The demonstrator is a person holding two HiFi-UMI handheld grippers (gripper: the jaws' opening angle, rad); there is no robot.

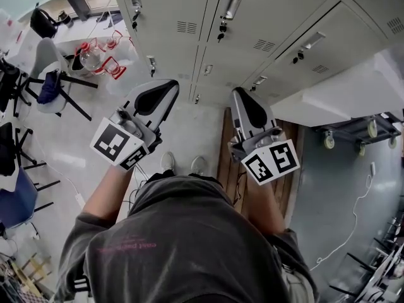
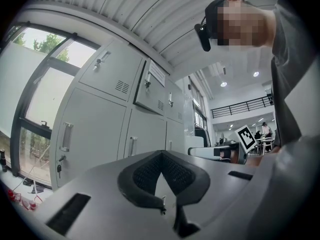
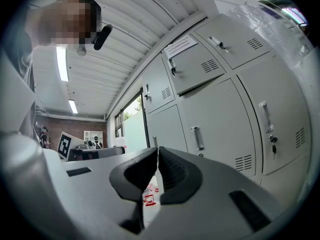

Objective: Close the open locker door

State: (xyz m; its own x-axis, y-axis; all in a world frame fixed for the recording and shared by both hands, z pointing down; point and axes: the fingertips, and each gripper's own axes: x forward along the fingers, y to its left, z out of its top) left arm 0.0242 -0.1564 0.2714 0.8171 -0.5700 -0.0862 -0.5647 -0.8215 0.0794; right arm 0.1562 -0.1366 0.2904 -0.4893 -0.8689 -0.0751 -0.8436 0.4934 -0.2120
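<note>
One paper notice (image 3: 181,45) | locker door (image 3: 202,70) ajar | print unreadable

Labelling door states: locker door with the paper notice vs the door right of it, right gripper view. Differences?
The door with the notice stands ajar, swung out of the row; the neighbouring door sits flush. The first carries a paper sheet; the neighbour is bare. Both are grey, vented, with a handle.

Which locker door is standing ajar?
The upper-row door carrying the white paper notice: its lower edge juts out towards the room, while the neighbouring doors sit flush.
</note>
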